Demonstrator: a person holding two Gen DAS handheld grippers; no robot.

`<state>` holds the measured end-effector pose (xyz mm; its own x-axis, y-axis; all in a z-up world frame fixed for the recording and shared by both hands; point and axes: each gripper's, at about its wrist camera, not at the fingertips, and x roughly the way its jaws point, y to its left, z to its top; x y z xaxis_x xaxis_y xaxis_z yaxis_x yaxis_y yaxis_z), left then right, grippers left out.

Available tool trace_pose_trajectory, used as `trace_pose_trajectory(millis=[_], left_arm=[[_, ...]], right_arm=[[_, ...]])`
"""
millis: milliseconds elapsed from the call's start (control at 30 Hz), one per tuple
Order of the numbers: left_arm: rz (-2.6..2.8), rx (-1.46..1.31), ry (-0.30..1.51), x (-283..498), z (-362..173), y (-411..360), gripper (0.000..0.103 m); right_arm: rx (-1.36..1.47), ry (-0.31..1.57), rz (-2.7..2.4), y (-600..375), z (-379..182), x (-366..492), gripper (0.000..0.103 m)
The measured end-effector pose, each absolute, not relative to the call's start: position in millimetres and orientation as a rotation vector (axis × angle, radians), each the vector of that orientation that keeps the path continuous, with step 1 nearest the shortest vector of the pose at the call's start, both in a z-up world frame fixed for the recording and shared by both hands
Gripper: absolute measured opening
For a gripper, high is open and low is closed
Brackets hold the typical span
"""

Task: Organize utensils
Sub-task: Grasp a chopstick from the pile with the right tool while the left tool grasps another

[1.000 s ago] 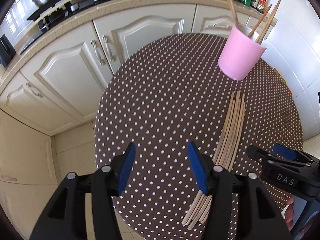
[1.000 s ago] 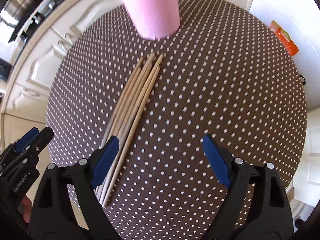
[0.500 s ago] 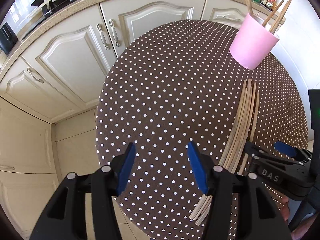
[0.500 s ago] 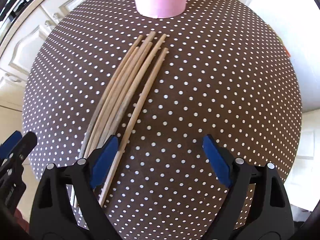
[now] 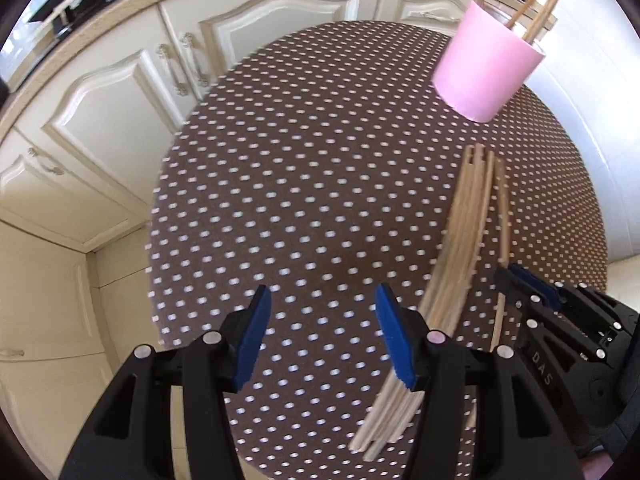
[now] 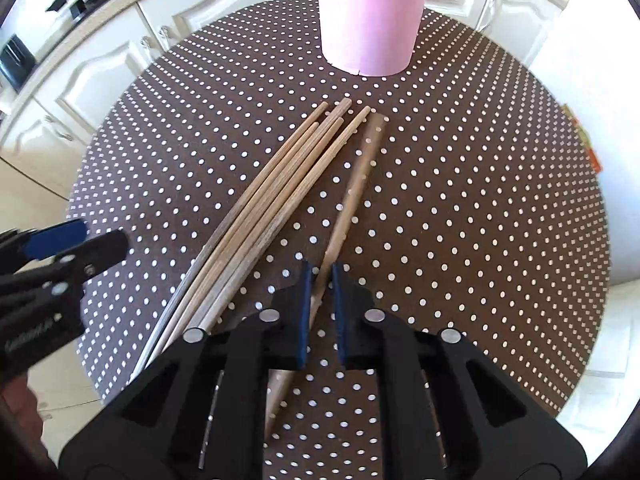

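Nearest, the right gripper [image 6: 320, 280] had its blue pads drawn in tight on a single pale wooden chopstick [image 6: 352, 196], which ran away from the jaws toward the cup and looked smeared with blur along its far half. Its near end was lost under the black clamp body. The left gripper [image 5: 320, 336] hung with its jaws wide apart and nothing between them, over the round brown table with white polka dots [image 5: 300, 160]. Beside the gripped stick lay the loose bundle of wooden chopsticks [image 6: 272, 204], their near ends cut off. Beyond stood the pink cylindrical cup [image 5: 486, 64] holding more chopsticks, their tops out of frame.
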<state>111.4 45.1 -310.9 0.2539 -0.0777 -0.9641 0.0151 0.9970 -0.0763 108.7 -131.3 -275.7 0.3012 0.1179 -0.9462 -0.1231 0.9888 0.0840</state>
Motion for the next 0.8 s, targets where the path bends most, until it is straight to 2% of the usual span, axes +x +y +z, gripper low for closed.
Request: trace_pose_trajectory(millis=[167, 800], left_arm=[[-0.122, -0.054, 1.355, 118.7, -324.6, 28.7, 0.054], [-0.171, 0.123, 1.380, 152.5, -317.7, -32.9, 0.055]], right_arm=[[0.174, 1.271, 0.221, -164.2, -281.5, 110.5, 0.007], [0.213, 1.336, 0.284, -196.4, -281.7, 125.4, 0.006]])
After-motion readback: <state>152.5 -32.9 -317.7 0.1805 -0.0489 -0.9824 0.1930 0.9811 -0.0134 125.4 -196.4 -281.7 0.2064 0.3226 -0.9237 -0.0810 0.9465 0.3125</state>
